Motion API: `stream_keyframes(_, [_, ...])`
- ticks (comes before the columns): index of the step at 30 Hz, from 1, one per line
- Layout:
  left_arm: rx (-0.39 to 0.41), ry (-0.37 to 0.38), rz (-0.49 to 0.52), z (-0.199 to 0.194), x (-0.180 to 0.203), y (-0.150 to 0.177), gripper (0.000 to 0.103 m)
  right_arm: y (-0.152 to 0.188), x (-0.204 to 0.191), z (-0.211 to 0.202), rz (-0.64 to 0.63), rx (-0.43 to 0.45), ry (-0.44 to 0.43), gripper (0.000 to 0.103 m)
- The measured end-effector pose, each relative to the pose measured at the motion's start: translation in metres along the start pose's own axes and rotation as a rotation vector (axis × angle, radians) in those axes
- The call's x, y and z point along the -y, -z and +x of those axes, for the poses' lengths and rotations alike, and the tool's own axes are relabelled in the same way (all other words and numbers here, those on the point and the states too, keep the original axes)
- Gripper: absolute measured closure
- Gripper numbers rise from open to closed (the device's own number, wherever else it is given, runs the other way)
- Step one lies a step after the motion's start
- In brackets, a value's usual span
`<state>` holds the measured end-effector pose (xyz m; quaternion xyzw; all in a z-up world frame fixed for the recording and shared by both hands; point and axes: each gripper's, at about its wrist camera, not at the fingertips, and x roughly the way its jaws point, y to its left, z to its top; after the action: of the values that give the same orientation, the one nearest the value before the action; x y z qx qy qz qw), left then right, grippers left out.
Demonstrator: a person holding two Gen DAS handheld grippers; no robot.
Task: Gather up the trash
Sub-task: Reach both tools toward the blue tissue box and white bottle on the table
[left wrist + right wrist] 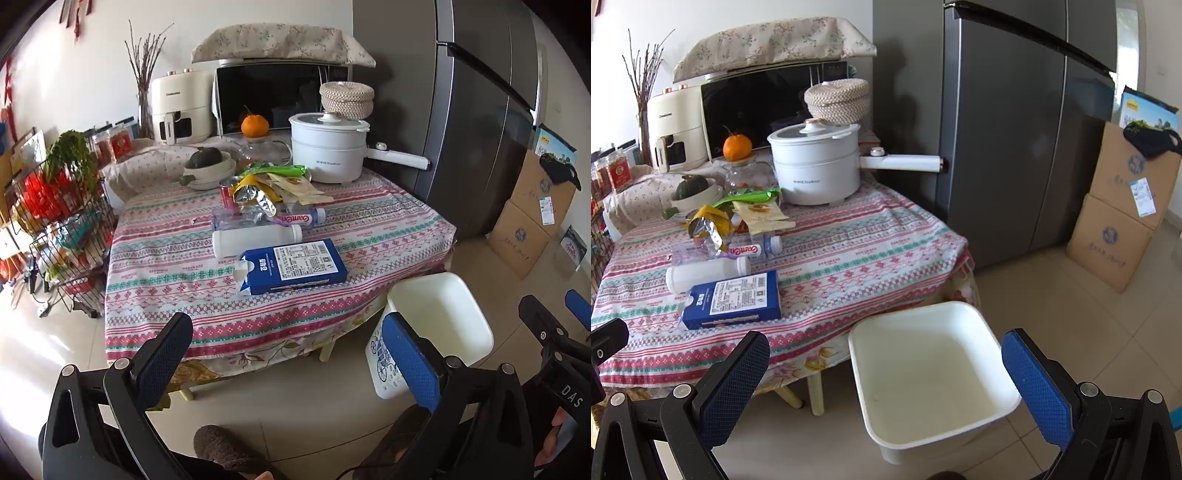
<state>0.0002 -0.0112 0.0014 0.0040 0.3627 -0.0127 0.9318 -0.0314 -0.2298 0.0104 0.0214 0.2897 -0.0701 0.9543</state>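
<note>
Right, both my left jaws (284, 354) and right jaws (886, 380) gape empty. Blue carton (293, 266) lies nearest on the surface; I'd pinch its narrow sides, then drop it in the white bin (934, 373) on the floor.

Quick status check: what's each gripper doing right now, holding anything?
Left gripper: open, holding nothing, short of the table.
Right gripper: open, holding nothing, above the white bin.

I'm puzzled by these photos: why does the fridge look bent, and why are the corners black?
Left wrist view: the fisheye lens bows the fridge and leaves dark corners. Right wrist view: it bends less, daylight brightens the right edge, and the white bin looks sharp.
</note>
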Motion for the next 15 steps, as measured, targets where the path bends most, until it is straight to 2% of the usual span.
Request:
stream_keyframes(6, [-0.021, 0.010, -0.010, 0.012, 0.001, -0.006, 0.000, -0.001, 0.002, 0.008, 0.007, -0.007, 0.003, 0.000])
stream_keyframes(9, [-0.031, 0.020, -0.010, 0.018, 0.002, -0.007, 0.000, -0.002, 0.005, 0.013, 0.022, 0.025, -0.006, 0.000])
stream_keyframes(11, [-0.036, 0.023, -0.006, 0.023, 0.003, -0.008, 0.000, -0.003, 0.006, 0.017, 0.007, -0.020, 0.004, 0.000])
stream_keyframes(15, [-0.050, 0.047, -0.016, 0.033, -0.001, -0.012, 0.000, -0.007, 0.002, 0.027, -0.066, -0.025, 0.027, 0.000])
